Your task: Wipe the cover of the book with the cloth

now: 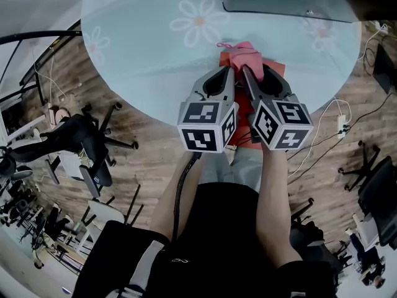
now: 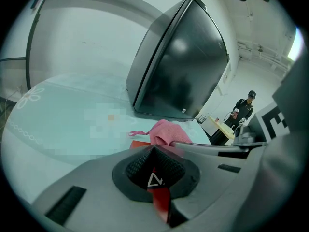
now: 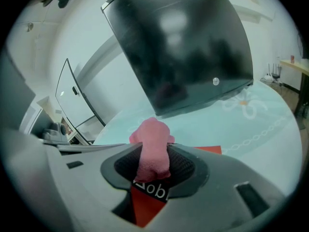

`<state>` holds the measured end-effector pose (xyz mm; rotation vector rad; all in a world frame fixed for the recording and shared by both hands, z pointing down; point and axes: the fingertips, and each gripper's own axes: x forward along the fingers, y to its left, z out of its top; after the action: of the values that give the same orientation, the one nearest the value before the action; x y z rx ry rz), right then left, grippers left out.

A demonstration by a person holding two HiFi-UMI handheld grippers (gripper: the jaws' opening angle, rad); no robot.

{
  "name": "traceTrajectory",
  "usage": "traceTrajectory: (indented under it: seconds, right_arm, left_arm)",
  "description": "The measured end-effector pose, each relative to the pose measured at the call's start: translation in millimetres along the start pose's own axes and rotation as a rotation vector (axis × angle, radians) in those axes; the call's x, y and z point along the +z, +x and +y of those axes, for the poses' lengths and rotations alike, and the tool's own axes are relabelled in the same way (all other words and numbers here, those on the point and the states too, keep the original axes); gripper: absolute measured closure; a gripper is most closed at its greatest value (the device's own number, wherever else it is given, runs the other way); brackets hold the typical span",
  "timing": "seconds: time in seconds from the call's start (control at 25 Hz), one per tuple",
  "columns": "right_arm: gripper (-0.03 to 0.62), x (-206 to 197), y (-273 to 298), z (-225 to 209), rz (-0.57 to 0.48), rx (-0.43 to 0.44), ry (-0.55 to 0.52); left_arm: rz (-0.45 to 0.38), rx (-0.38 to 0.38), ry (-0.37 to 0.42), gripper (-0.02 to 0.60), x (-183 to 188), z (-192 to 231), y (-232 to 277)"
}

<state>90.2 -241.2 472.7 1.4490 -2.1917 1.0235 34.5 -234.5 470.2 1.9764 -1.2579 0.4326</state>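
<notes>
Here, red book [image 3: 147, 209], crumpled pink cloth [image 3: 153, 146] pinched by right hand-held gripper [image 3: 154, 174], left hand-held gripper [image 2: 154, 170] pressed together

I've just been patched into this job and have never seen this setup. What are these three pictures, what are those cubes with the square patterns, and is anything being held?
There is no robot here: a person holds a two-jaw gripper in each hand, and the patterned cubes are part of those grippers. The head view looks down from the person's head at the left gripper and right gripper over a pale flowered table. The other two views ride on the grippers, each looking along its own jaws. A red book lies on the table beneath both grippers, with a big dark box behind it. The right gripper's jaws are clamped on a pink cloth. The left gripper's jaws are together with nothing between the pads.
</notes>
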Motion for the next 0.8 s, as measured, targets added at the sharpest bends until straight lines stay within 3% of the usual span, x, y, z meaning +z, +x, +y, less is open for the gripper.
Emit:
traceTrajectory:
  seconds: [0.8]
  right_arm:
    - [0.439, -1, -34, -58, -0.031, -0.101, 0.059]
  left_arm:
    - [0.054, -0.068, 0.06, 0.569, -8, -46, 28]
